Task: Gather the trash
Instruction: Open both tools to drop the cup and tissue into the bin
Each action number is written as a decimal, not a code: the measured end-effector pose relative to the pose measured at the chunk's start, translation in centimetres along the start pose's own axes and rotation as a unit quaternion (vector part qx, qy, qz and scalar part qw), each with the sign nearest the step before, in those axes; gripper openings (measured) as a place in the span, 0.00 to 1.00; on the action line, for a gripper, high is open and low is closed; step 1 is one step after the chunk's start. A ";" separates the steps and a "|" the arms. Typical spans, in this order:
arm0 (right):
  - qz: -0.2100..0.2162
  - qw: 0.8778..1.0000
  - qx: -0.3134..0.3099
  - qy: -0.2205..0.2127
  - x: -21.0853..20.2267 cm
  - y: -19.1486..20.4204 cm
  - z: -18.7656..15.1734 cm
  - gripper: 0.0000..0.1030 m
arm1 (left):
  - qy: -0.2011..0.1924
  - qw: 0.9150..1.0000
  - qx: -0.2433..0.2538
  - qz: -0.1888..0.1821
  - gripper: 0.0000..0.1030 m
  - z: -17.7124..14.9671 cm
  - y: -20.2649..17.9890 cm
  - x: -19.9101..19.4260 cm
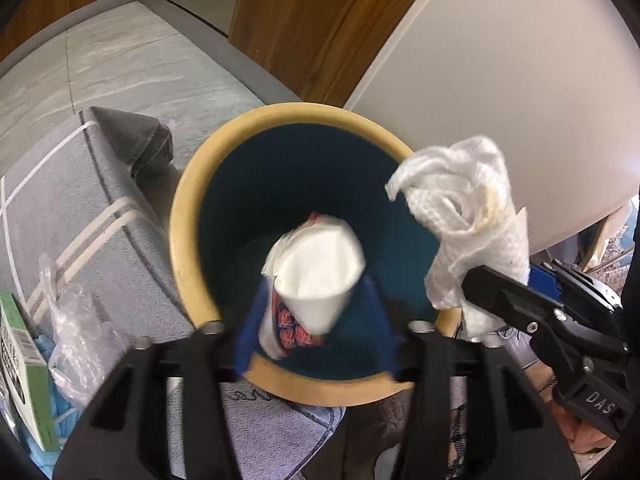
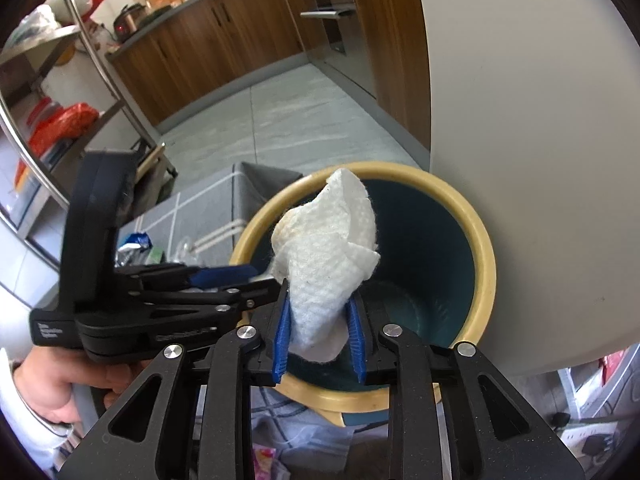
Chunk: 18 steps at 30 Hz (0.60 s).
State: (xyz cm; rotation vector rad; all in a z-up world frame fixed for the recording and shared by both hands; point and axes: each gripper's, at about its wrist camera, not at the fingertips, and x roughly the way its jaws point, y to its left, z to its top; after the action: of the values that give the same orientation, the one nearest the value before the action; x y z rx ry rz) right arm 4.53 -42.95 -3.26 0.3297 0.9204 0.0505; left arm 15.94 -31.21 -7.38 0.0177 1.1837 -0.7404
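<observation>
Both loads over the bin (image 1: 188, 216), not home yet.
Left hand-held gripper (image 1: 316, 300) spread apart, wad (image 1: 316, 276) dropping clear. Right hand-held gripper (image 2: 320, 336) clamped on towel (image 2: 328, 248) above the rim; could snag and spill outside.

Paper towel (image 2: 328, 256) (crumpled) over bin (image 2: 482, 264)

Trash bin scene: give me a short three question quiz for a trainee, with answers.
1. True or false: the right gripper holds the paper towel.
2. The bin has a rim that is: A yellow, B red, C black.
3. What sits between the fingers of the left gripper?
Key: 1 true; 2 A; 3 a white paper bundle.
</observation>
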 end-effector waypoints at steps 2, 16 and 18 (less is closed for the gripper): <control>-0.004 1.000 0.001 0.004 0.3 0.0 0.0 0.33 | -0.008 1.000 -0.004 0.004 0.63 -0.3 0.5 -0.3; 0.000 0.999 0.013 -0.036 -1.1 0.2 0.8 0.74 | -0.097 0.994 -0.024 0.051 0.78 -2.0 2.9 -9.5; 0.004 0.999 0.014 -0.042 -1.2 0.4 1.0 0.75 | -0.118 0.991 -0.024 0.064 0.82 -2.6 3.4 -11.3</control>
State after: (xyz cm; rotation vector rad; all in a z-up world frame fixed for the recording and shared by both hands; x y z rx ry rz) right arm 4.60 -43.06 -1.62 0.3586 0.8367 0.0313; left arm 13.58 -21.82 -0.17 -0.0333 0.9650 -0.5829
